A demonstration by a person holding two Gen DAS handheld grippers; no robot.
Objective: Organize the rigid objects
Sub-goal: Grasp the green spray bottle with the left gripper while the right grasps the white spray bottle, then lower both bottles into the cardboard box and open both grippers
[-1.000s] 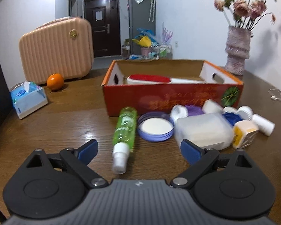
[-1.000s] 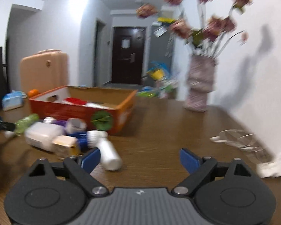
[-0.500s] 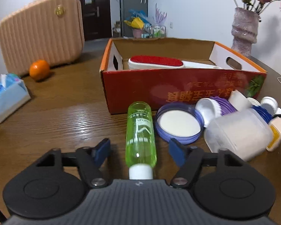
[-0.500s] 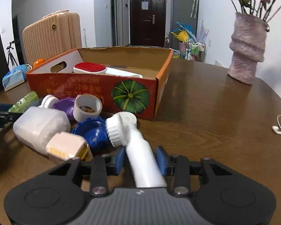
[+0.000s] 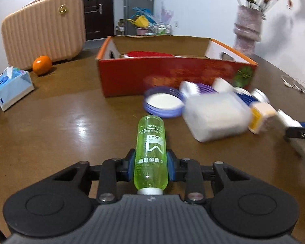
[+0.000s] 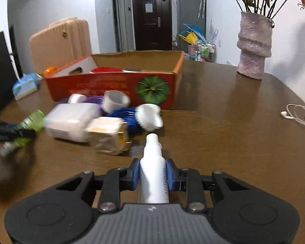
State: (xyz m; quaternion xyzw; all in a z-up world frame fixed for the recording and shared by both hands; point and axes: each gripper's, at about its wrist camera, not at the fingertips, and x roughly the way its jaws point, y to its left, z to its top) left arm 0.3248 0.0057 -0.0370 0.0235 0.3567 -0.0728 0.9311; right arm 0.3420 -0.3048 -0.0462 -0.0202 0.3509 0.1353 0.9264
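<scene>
Both claws have closed since a moment ago, left claw [image 5: 150, 167] clamping the green spray bottle [image 5: 150, 154], right claw [image 6: 152, 172] the white handle [image 6: 153, 174], both lengthwise toward the cardboard box [image 5: 172, 75] ahead across the bench [image 5: 61, 126].

Each tool is the same build. The left black plastic two-finger gripper [image 5: 150, 167] has a ribbed dark grey middle plate with a small white mark, two round black discs at the sides, silver screws on the black link arms, and blue pads [image 5: 171, 167]. The right black plastic two-finger gripper [image 6: 152, 174] looks identical.
</scene>
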